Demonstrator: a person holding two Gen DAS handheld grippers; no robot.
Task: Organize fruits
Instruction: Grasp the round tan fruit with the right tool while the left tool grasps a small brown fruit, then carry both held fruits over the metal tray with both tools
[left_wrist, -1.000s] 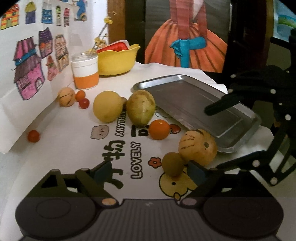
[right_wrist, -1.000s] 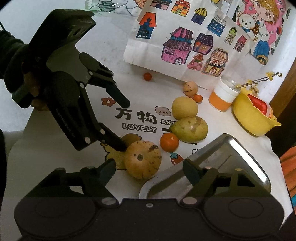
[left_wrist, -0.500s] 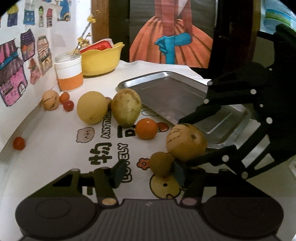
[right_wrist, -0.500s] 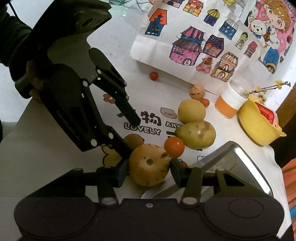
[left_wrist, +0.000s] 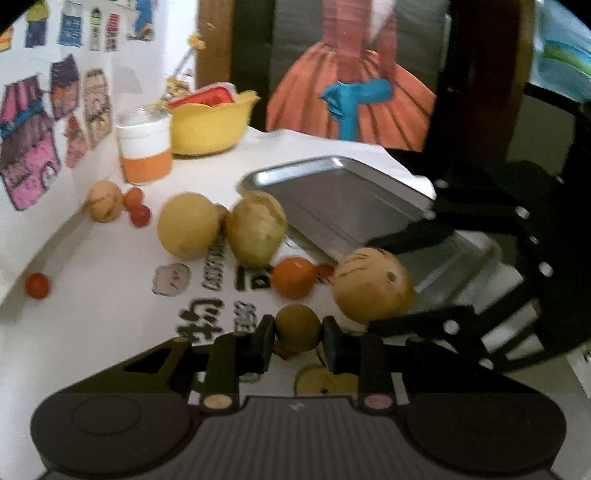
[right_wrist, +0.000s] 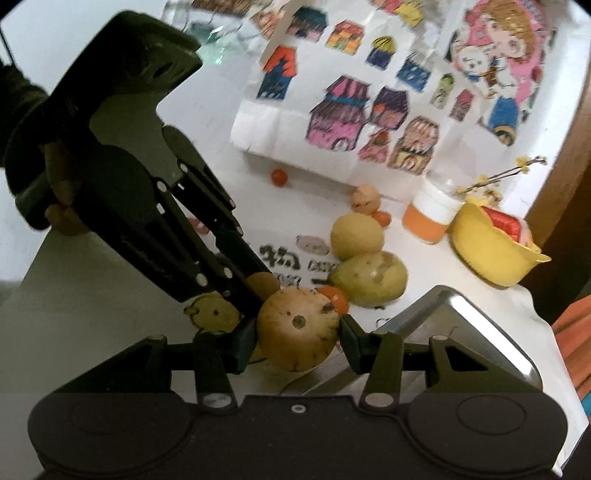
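Left tool: we see it gripping the small brown fruit.
Right tool: clamps the tan round fruit.
Risk: we expect the tools to collide, since the fruits sit close.

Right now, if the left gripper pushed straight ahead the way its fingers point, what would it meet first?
The left gripper already has the small brown fruit between its fingers. Beyond that, the small orange looks first in line, then the pear, though depth is uncertain here.

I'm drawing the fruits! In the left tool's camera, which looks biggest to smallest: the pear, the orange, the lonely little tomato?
1. Pear, biggest.
2. Orange.
3. Lone tomato, smallest.
The gaps look clear, though all three sit at different distances from the camera.
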